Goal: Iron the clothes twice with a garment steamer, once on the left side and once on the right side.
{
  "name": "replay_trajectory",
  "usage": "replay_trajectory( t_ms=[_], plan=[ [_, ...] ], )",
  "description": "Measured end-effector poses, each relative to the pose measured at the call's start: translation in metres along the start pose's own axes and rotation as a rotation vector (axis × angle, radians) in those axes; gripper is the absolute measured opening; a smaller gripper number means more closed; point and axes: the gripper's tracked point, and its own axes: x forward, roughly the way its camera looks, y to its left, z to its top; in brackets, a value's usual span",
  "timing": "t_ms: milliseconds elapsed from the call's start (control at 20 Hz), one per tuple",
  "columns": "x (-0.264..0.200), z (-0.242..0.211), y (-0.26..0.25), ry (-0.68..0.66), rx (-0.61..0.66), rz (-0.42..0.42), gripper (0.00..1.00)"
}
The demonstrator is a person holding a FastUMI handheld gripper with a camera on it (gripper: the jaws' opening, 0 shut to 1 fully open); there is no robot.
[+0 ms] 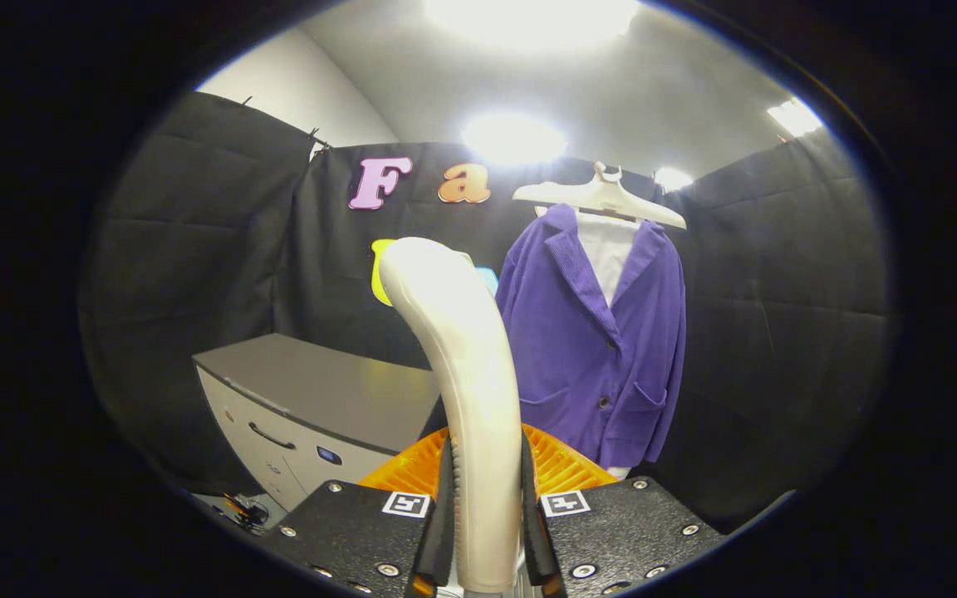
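- A staged recording booth, walled in black cloth (196, 249).
- White ceiling with bright lamps (512, 137).
- Purple jacket (595, 349) on a hanger (603, 198); grey cabinet (312, 407).

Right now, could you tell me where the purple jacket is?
The jacket hangs on a hanger against the wall, beyond the steamer clamped in the fingers, right of the cabinet.

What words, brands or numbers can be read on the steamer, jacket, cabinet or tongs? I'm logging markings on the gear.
Steamer handle: no text visible.
Purple jacket: no text visible.
Cabinet: a small blue badge on its front, too small to read.
Tongs, shut on the steamer handle: two square markers beside them, black-and-white patterns, no words.
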Motion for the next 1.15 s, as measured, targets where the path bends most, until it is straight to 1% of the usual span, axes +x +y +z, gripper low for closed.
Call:
replay_trajectory(
  t_ms=[100,250,350,450,550,650,750,850,1050,1150],
  plan=[
    [0.002,0.016,0.021,-0.006,0.001,-0.031,0.34],
    [0.001,0.027,0.054,-0.028,0.034,-0.063,0.34],
    [-0.007,0.028,0.078,-0.041,0.065,-0.033,0.34],
    [-0.016,0.03,0.095,-0.061,0.137,-0.009,0.34],
    [-0.023,0.03,0.107,-0.071,0.184,-0.007,0.34],
    [-0.03,0.031,0.113,-0.081,0.199,-0.012,0.34],
    [-0.036,0.029,0.115,-0.075,0.187,-0.033,0.34],
    [-0.041,0.027,0.116,-0.064,0.137,-0.057,0.34],
    [-0.048,0.023,0.126,-0.045,0.094,-0.053,0.34],
    [-0.049,0.022,0.128,-0.038,0.098,-0.049,0.34]
  ],
)
